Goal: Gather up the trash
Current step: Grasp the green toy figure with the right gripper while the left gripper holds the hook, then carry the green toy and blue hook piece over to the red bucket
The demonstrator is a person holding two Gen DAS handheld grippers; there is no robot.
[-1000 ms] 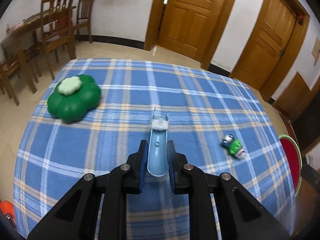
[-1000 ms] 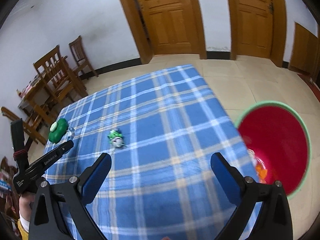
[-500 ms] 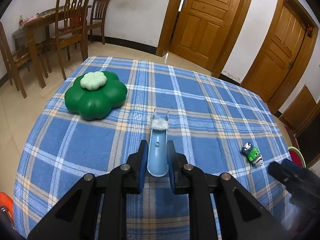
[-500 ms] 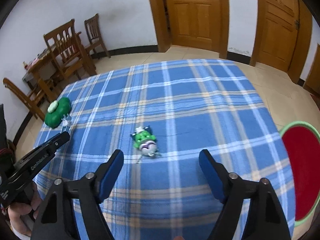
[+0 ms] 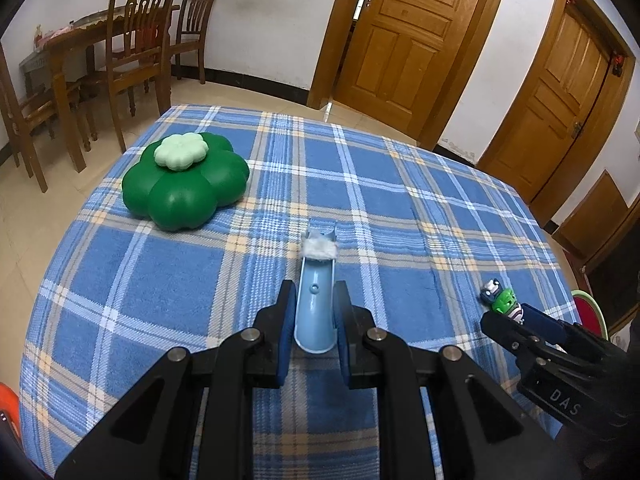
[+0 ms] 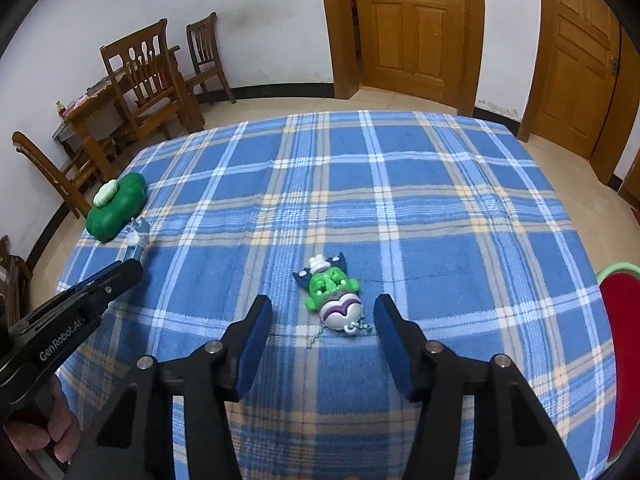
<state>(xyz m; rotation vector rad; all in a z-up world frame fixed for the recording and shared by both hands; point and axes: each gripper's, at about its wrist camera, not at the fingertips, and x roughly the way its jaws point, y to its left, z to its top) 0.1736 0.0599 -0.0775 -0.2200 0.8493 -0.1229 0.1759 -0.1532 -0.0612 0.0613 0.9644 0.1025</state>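
My left gripper (image 5: 314, 312) is shut on a light blue scoop-like tool (image 5: 317, 300) with a white fluffy wad (image 5: 319, 248) at its tip, held over the blue plaid tablecloth (image 5: 400, 200). A small green and white toy keychain (image 6: 332, 294) lies on the cloth just ahead of my right gripper (image 6: 322, 328), which is open with the toy's near end between its fingers. The toy also shows in the left wrist view (image 5: 502, 302), next to the right gripper (image 5: 520, 328). The left gripper shows in the right wrist view (image 6: 120, 276).
A green flower-shaped container (image 5: 184, 182) sits at the table's far left; it also shows in the right wrist view (image 6: 116, 206). A red bin with a green rim (image 6: 622, 344) stands on the floor to the right. Wooden chairs (image 5: 140, 52) and doors (image 5: 408, 36) stand behind.
My right gripper swung left from the red bin and came down over the toy, its fingers narrowing around it. My left gripper moved nearer the green container, still holding the tool.
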